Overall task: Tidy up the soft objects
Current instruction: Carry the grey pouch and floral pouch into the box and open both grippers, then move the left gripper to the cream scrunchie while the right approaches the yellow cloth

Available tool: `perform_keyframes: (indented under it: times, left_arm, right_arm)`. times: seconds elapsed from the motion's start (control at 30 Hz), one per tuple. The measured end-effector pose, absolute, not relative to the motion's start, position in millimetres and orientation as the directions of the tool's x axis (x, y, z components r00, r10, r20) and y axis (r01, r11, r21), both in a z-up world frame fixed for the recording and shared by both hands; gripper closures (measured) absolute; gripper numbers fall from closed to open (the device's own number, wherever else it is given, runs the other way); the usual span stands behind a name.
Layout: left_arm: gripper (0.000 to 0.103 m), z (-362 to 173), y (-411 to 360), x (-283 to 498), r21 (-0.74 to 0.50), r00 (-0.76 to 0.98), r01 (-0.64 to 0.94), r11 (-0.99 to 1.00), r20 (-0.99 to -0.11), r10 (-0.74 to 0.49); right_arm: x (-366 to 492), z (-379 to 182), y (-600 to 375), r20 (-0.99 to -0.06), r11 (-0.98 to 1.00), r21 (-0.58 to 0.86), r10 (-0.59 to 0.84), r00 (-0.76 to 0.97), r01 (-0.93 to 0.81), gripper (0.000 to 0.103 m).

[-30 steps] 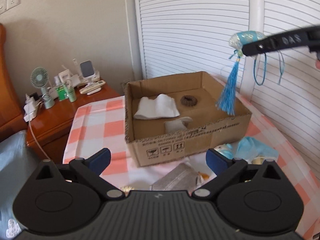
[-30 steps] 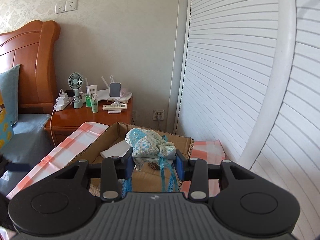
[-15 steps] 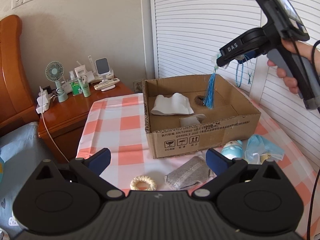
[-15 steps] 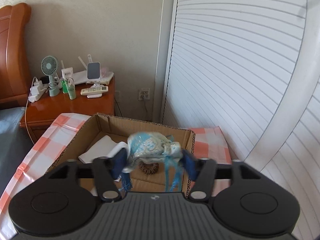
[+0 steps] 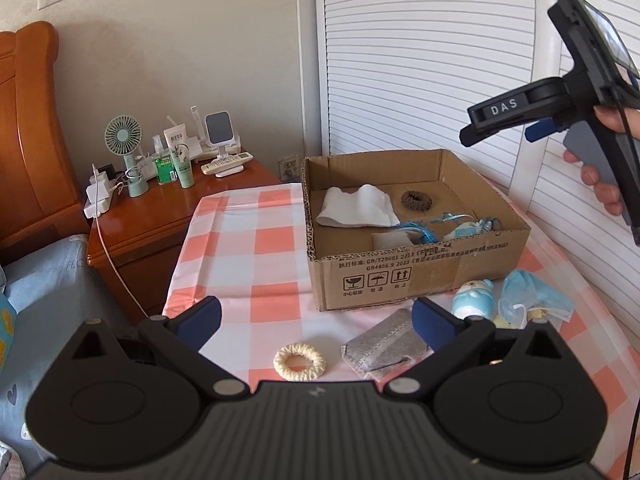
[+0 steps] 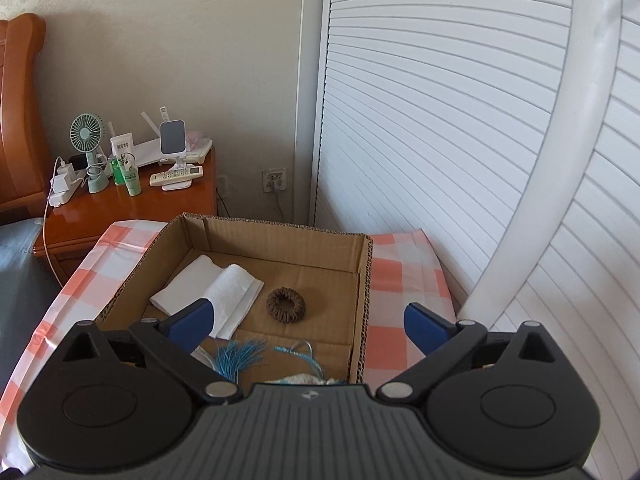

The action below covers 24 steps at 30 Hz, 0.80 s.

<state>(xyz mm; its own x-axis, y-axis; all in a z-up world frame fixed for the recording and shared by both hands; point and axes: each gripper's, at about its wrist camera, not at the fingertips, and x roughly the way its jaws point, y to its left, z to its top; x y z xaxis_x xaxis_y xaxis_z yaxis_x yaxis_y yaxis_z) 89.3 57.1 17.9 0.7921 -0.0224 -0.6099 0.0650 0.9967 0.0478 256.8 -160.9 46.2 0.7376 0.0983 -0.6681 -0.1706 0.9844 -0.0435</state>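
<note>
Both our tools gape wide and empty: the right tool (image 6: 306, 322) above the cardboard box (image 5: 416, 276), where the blue tasselled pouch (image 5: 460, 232), perhaps crumpled, lies at 5 o'clock; left tool (image 5: 316, 318) over the worktop (image 5: 256, 264).

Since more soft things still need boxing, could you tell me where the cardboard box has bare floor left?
Bare floor lies along the far wall of the cardboard box, behind the brown scrunchie, right of the white cloth. The near side is crowded with the blue tassel pouch.

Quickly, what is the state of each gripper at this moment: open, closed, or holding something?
Left gripper: open, holding nothing.
Right gripper: open, holding nothing; the blue tassel pouch lies in the cardboard box.
</note>
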Motion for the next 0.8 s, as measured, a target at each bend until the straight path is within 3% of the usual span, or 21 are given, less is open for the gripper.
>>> perform_keyframes:
  times: [0.33, 0.8]
  left_arm:
    - [0.002, 20.3, 51.0, 82.5, 0.052, 0.79, 0.074, 0.996, -0.613, -0.027]
    - [0.001, -4.8, 50.5, 82.9, 0.08, 0.743, 0.11, 0.991, -0.669, -0.029]
  right_arm:
    - [207.3, 26.4, -177.8, -0.694, 0.988, -0.027, 0.09, 0.714, -0.151, 0.0]
    - [121.1, -42.3, -203.4, -0.746, 0.995, 0.03, 0.087, 0.661, -0.097, 0.0]
